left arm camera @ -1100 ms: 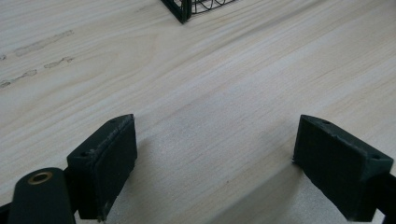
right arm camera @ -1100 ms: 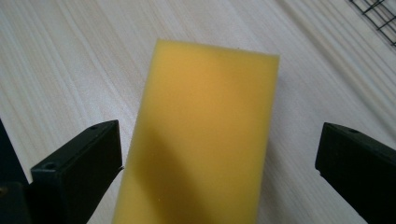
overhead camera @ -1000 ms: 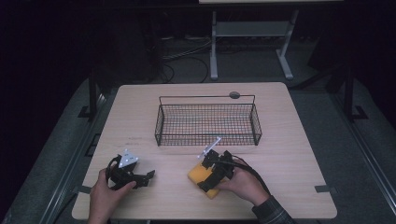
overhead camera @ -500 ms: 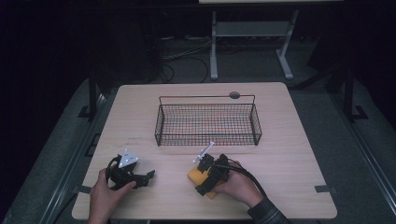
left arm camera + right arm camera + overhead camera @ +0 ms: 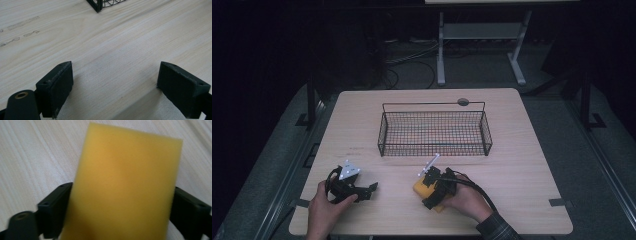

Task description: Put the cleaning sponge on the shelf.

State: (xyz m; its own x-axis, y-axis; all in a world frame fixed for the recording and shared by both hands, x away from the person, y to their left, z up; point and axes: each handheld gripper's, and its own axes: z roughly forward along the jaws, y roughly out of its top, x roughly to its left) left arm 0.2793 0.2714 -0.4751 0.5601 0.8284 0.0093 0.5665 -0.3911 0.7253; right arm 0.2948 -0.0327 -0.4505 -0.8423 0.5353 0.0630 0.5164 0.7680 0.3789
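Yellow foam, a sponge (image 5: pixel 126 187), sits between the jaws of my right claw (image 5: pixel 120 212). In the right gripper view its two long edges meet the black pads on either side, and the jaws have just been closing in on it, so I read this as a grip on the sponge. It is blurred there, but its flat face rises broad and upright in front of the camera, with pale wood grain behind it.

From the high view the sponge (image 5: pixel 421 187) lies low on the counter (image 5: pixel 522 165), at its near edge and a little right of the middle, mostly under my right claw (image 5: pixel 435 189) and hand.

My left claw (image 5: pixel 362 190) rests on the counter well apart from it, toward the near left corner. In the left gripper view its jaws stand wide apart with bare wood between them, so the left claw (image 5: pixel 115 92) is open and holds nothing.

Beyond both hands, at the middle of the counter, stands a black wire basket (image 5: pixel 434 131). A corner of it (image 5: pixel 96 5) shows at the top of the left gripper view.
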